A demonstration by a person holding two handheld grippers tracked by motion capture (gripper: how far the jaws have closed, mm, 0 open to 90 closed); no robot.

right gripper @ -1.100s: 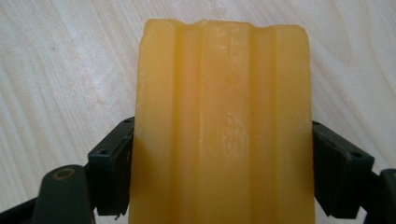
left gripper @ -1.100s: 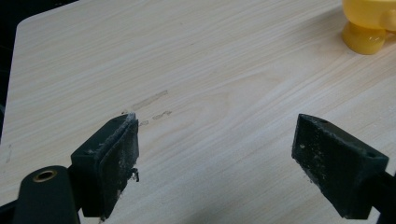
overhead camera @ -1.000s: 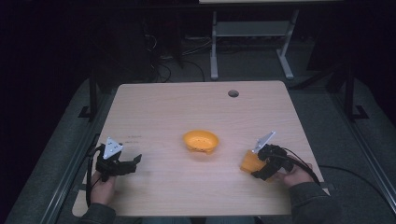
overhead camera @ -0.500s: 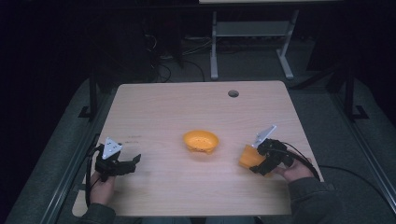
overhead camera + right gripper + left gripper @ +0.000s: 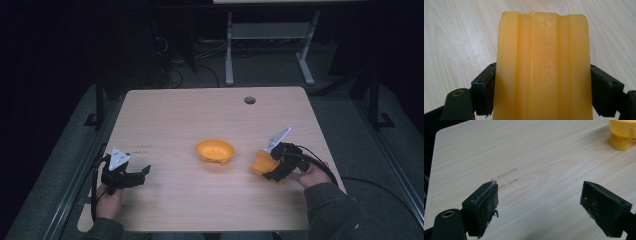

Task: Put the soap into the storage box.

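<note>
Right gripper (image 5: 272, 170) sits at the near right of the table (image 5: 200, 115), held in the person's right hand (image 5: 310, 175); its two black jaws are clamped on the sides of an orange ribbed cup (image 5: 262, 162). In the right gripper view the cup (image 5: 544, 67) stands between the jaws with one black pad pressed against each flank, vertical ridges running up its wall, light wood grain behind it. From the high view the cup looks tilted, its lower edge at or just above the tabletop; contact with the wood cannot be told. Grey three-cornered plate on top of this gripper points up and to the far side, cable trails off toward the near right edge. Left gripper (image 5: 142, 172) lies at the near left of the table, held by the left hand (image 5: 110, 200), jaws spread wide apart with nothing between them. Left gripper view: bare wood between the two pads, a few faint scuff marks (image 5: 507, 177) on the surface just beyond the left pad. Farther in, around the middle of the table, an orange bowl (image 5: 215, 151) rests upright, well apart from the left gripper and near the cup, to its left; a yellow-orange part of it (image 5: 622, 135) shows in the left gripper view. At the far edge, right of centre, a round cable hole (image 5: 249, 100) in the tabletop
</note>
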